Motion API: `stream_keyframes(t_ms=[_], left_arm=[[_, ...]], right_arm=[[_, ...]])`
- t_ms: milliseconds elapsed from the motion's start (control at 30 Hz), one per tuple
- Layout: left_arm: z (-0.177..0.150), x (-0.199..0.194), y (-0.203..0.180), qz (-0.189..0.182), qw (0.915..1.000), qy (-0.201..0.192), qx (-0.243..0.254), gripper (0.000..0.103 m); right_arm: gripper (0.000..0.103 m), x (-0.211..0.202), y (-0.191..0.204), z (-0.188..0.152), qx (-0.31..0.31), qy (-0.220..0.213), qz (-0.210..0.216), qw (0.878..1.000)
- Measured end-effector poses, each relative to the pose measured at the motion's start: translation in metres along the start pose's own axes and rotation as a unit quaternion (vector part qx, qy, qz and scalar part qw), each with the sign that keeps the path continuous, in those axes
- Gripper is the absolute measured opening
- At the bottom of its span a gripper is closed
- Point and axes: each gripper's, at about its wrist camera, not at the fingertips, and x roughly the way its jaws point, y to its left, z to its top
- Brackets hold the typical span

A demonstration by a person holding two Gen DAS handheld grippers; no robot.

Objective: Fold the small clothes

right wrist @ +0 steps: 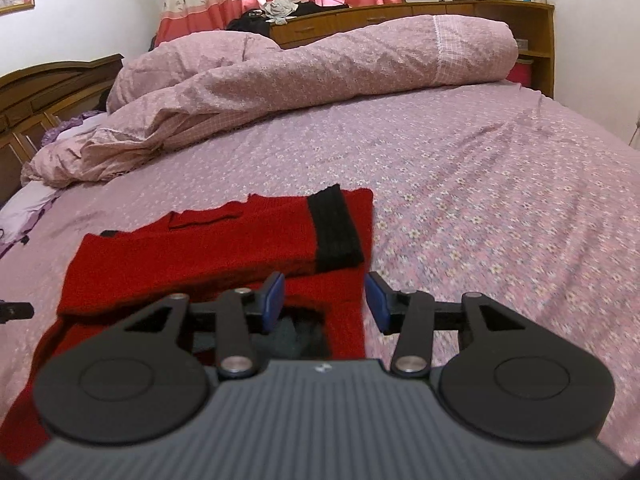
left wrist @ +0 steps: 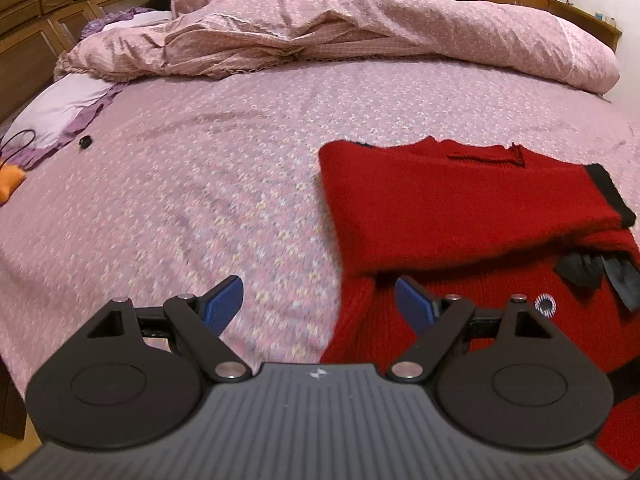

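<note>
A red knitted sweater (left wrist: pixel 460 216) with black trim lies on the flowered bed sheet (left wrist: pixel 200 184). One sleeve is folded across its body, and the black cuff (right wrist: pixel 334 232) rests near the right edge. My left gripper (left wrist: pixel 319 302) hovers open over the sweater's left edge, its blue pads (left wrist: pixel 224 300) far apart and touching nothing. My right gripper (right wrist: pixel 326 303) is open above the sweater's (right wrist: pixel 192 252) right edge. Red knit shows below the gap, but the pads (right wrist: pixel 274 300) do not press on it.
A crumpled pink duvet (left wrist: pixel 360 36) is heaped along the far side of the bed. A lilac pillow (left wrist: pixel 60 108), an orange item (left wrist: pixel 10 184) and a small black object (left wrist: pixel 85 142) lie at the left. Wooden headboard cabinets (right wrist: pixel 420 20) stand behind.
</note>
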Motion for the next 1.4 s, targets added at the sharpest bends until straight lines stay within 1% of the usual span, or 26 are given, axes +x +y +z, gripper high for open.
stream_keyframes(t_ms=[267, 400, 433, 533, 633, 733, 933, 1067, 1100, 1167, 1400], left_arm=[[-0.033, -0.030, 0.010, 0.009, 0.9999, 0.011, 0.004, 0.087], [-0.050, -0.040, 0.014, 0.008, 0.9997, 0.022, 0.002, 0.086], [-0.054, -0.041, 0.014, 0.010, 0.9996, 0.027, 0.001, 0.086], [-0.067, -0.047, 0.017, 0.012, 0.9992, 0.037, 0.004, 0.086], [-0.076, -0.052, 0.021, 0.012, 0.9989, 0.045, 0.004, 0.086], [-0.084, -0.054, 0.027, -0.009, 0.9982, 0.059, -0.006, 0.087], [-0.095, -0.054, 0.032, -0.025, 0.9959, 0.085, -0.015, 0.086], [-0.104, -0.049, 0.038, -0.045, 0.9919, 0.112, -0.039, 0.086], [-0.106, -0.048, 0.038, -0.049, 0.9914, 0.113, -0.044, 0.086], [-0.106, -0.049, 0.036, -0.049, 0.9919, 0.111, -0.039, 0.086], [-0.107, -0.048, 0.024, -0.079, 0.9906, 0.111, -0.007, 0.086]], right_arm=[[0.047, -0.034, 0.000, -0.018, -0.007, 0.011, 0.002, 1.000], [0.047, -0.048, 0.000, -0.028, -0.013, 0.020, 0.003, 1.000], [0.048, -0.051, 0.000, -0.031, -0.016, 0.022, 0.001, 1.000], [0.059, -0.059, -0.002, -0.039, -0.018, 0.027, -0.005, 0.999], [0.060, -0.068, -0.004, -0.046, -0.022, 0.031, -0.011, 0.999], [0.060, -0.074, -0.008, -0.054, -0.020, 0.041, -0.016, 0.999], [0.060, -0.081, -0.018, -0.073, -0.008, 0.069, -0.030, 0.997], [0.060, -0.085, -0.024, -0.083, -0.003, 0.085, -0.033, 0.996], [0.060, -0.085, -0.025, -0.085, -0.001, 0.089, -0.033, 0.995], [0.060, -0.085, -0.027, -0.089, 0.004, 0.098, -0.031, 0.995], [0.061, -0.078, -0.029, -0.096, 0.024, 0.120, -0.006, 0.992]])
